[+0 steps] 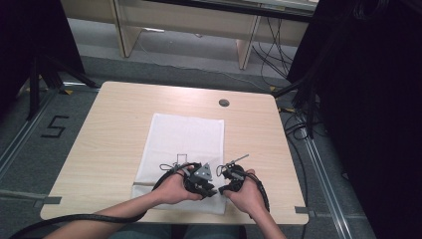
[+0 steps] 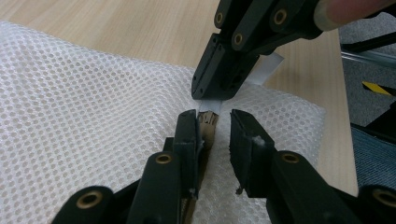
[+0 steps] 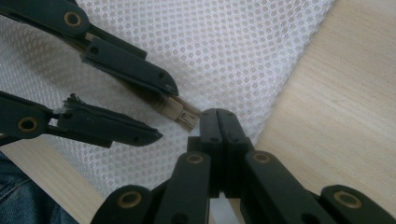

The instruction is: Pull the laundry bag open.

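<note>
A white mesh bag (image 1: pixel 184 149) lies flat on the desk (image 1: pixel 109 129), and both tools work at its near edge, close to the person. The right tool (image 3: pixel 218 116) has its jaws pressed together on a small white tab (image 2: pixel 209 105) at the bag's edge; that tab is probably the end of the bag's zipper tape, held to keep the mesh taut and stop the bag from sliding. The left tool (image 2: pixel 214 128) stands just beside the right one, its jaws partly spread with a gap between them. A small beige piece (image 3: pixel 182 112), likely the zipper pull, lies against the inner face of one jaw, while the other jaw stands apart from it, so it is not yet pinched. The two tools meet tip to tip over the same spot on the bag, which suits the work: one anchors the fabric while the other lines up to take the slider and draw it along the bag's edge.
</note>
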Tool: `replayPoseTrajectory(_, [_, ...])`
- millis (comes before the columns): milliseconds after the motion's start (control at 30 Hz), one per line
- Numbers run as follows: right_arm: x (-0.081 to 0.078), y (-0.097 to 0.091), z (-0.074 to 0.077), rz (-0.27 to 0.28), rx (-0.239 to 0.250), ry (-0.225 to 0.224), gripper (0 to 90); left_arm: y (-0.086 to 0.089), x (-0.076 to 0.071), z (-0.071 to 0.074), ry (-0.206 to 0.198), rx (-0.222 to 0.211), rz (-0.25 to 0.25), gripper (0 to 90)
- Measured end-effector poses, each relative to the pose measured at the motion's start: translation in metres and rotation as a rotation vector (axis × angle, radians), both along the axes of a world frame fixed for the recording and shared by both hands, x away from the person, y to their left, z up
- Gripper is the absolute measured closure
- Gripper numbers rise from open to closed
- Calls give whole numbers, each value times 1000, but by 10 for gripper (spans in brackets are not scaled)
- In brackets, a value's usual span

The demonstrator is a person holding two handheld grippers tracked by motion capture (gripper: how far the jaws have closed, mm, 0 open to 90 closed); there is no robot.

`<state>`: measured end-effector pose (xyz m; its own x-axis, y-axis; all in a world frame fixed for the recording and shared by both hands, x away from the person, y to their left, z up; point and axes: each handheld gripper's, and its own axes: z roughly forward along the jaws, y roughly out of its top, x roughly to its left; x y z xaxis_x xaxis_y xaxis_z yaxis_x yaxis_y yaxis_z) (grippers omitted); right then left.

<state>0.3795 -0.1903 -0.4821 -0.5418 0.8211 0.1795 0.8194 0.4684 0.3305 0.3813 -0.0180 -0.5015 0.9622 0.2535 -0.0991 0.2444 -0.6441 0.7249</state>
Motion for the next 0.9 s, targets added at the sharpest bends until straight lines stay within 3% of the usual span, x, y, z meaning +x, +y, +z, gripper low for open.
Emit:
replayPoseTrajectory(433, [0, -1, 0, 8, 11, 2, 900, -3, 4, -4, 12, -2, 3, 722])
replayPoseTrajectory(533, [0, -1, 0, 7, 10, 1, 900, -4, 5, -5, 30, -9, 11, 729])
replayPoseTrajectory(900, [0, -1, 0, 9, 10, 1, 900, -7, 6, -3, 21, 25, 10, 807])
